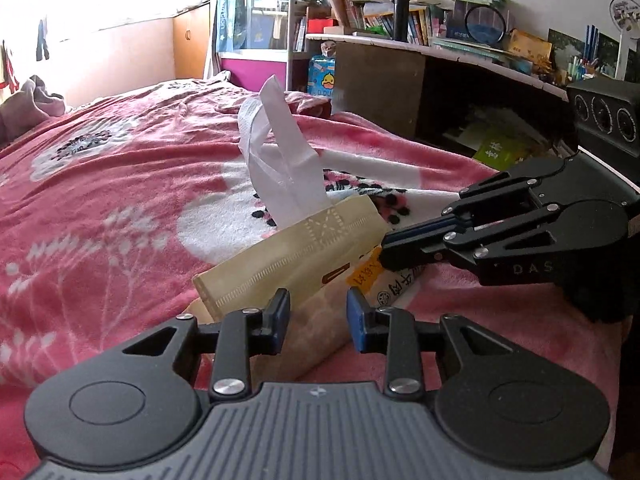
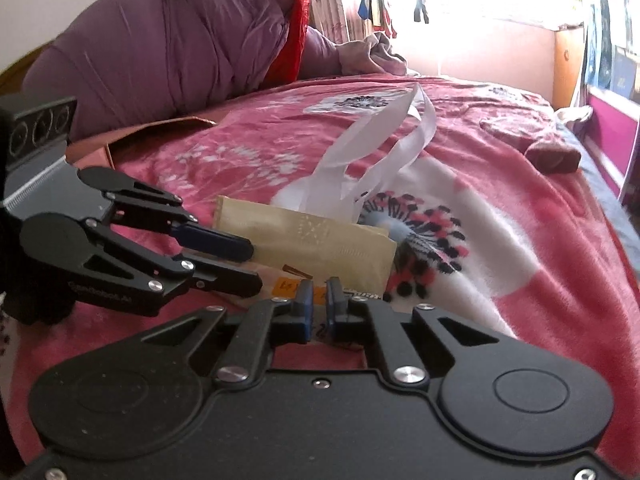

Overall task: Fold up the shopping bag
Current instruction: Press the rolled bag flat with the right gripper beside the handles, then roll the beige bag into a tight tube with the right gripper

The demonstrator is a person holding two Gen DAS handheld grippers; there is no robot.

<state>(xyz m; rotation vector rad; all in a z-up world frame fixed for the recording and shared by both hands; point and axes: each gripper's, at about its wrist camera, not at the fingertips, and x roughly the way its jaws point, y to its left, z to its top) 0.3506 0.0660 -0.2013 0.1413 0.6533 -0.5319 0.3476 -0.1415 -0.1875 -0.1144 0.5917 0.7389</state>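
Observation:
The cream shopping bag (image 1: 288, 256) lies partly folded on the pink flowered blanket (image 1: 100, 200), and its white handles (image 1: 276, 148) stick up behind it. In the left wrist view my left gripper (image 1: 319, 314) is open, its blue pads on either side of the bag's near edge. My right gripper (image 1: 386, 254) comes in from the right and is shut on the bag's edge by the orange label. In the right wrist view, bag fabric (image 2: 320, 236) sits pinched in my right gripper (image 2: 319, 304). The left gripper (image 2: 254, 266) is open at the bag's left side, and the handles (image 2: 376, 152) rise beyond.
A purple quilt (image 2: 160, 48) is piled at the bed's far side. A cluttered desk with books (image 1: 400, 24) runs along the bed's right side. A small brown object (image 2: 554, 156) lies on the blanket near the bed's right edge. Bright windows are behind.

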